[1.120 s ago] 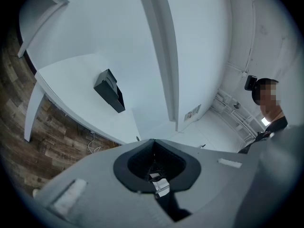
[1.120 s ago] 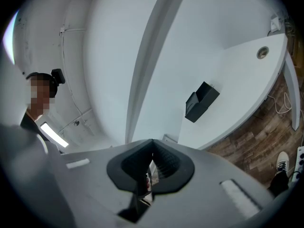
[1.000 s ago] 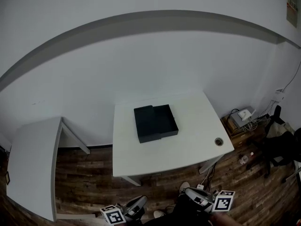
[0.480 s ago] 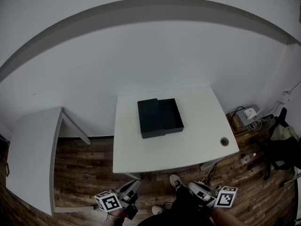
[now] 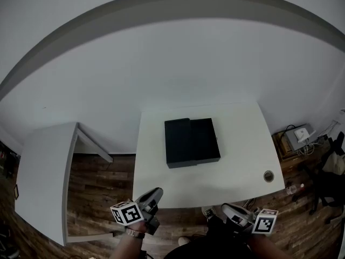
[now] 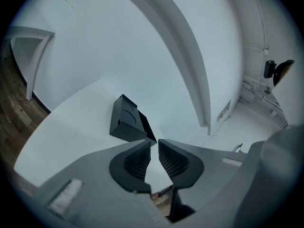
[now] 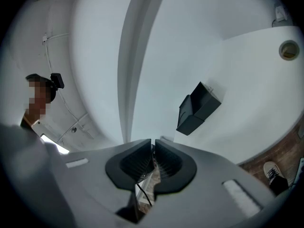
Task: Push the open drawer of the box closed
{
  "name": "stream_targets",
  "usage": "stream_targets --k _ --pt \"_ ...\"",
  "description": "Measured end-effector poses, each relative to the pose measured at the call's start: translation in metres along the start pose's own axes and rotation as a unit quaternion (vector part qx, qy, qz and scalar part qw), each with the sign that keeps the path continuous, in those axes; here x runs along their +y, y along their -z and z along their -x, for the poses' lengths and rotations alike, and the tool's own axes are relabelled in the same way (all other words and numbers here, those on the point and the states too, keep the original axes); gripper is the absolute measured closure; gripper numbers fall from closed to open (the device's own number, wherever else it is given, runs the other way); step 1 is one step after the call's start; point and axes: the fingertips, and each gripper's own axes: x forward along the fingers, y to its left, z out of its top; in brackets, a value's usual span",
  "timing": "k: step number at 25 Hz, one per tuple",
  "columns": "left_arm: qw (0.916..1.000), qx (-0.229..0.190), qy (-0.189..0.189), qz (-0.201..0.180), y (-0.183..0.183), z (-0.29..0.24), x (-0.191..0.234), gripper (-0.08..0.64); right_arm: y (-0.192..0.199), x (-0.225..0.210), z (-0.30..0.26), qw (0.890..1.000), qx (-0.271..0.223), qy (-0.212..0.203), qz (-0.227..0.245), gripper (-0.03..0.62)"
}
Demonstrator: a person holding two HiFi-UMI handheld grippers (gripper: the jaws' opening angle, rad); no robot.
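Observation:
The black box [image 5: 178, 142] lies on the white table [image 5: 161, 182], its drawer [image 5: 206, 139] pulled out toward the right. My left gripper [image 5: 155, 193] hovers at the table's front edge, well short of the box. In the left gripper view a narrow gap shows at the left gripper [image 6: 155, 142], with nothing in it, and the box [image 6: 124, 120] lies ahead. My right gripper [image 5: 227, 209] is low, off the table's front. In the right gripper view the jaws of the right gripper [image 7: 153, 142] are opening, a slit apart and empty, with the box [image 7: 192, 113] far off.
A round cable hole [image 5: 268, 176] sits in the table's near right corner. A second white table [image 5: 43, 182] stands to the left. Boxes and cables [image 5: 302, 136] lie on the wood floor at the right. A white wall rises behind the table.
The view has moved closer to the table, so the box sits lower in the frame. My left gripper has risen up to the table's front edge. The right gripper stays low.

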Motion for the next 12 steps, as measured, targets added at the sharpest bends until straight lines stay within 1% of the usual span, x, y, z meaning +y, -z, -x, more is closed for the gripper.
stream_targets --k 4,6,10,12 --pt "0.9992 0.008 -0.036 -0.018 -0.028 -0.037 0.022 0.505 -0.024 -0.022 -0.002 1.0 -0.003 0.005 -0.012 0.563" --pt "0.9978 0.019 -0.056 -0.029 -0.039 -0.056 0.035 0.505 -0.035 -0.032 -0.003 1.0 -0.005 0.007 -0.02 0.563" --pt "0.9957 0.047 -0.076 -0.023 -0.057 -0.095 0.059 0.495 -0.06 -0.049 -0.004 0.999 -0.011 0.009 -0.029 0.563" --pt "0.9938 0.057 -0.091 -0.027 -0.068 -0.111 0.074 0.495 -0.073 -0.056 -0.002 0.999 -0.015 0.015 -0.028 0.563"
